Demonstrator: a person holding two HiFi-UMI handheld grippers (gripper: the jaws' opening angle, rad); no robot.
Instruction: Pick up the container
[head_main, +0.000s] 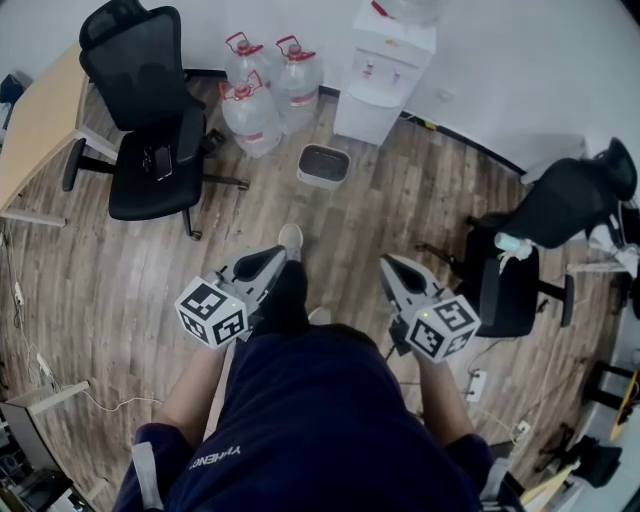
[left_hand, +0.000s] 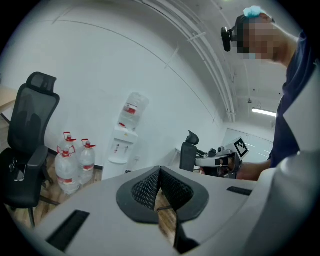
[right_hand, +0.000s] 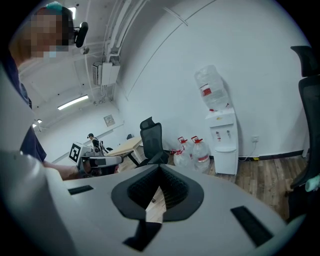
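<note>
Head view only: grey container on wood floor, near clear water jugs and dispenser, interior dark. Hidden behind the jaws in both gripper views. Left gripper and right gripper: pressed together, gripping nothing, well apart from container.

We see a wooden plank floor running up to a white wall.

Against the wall stand three water bottles bunched together and, just beside them, a white water dispenser. The grey container sits on the boards in front of both, apart from them. We find a black office chair at the left, next to a light desk. A second chair stands at the right, and a white power strip lies near it. A pale shoe rests mid-floor.
</note>
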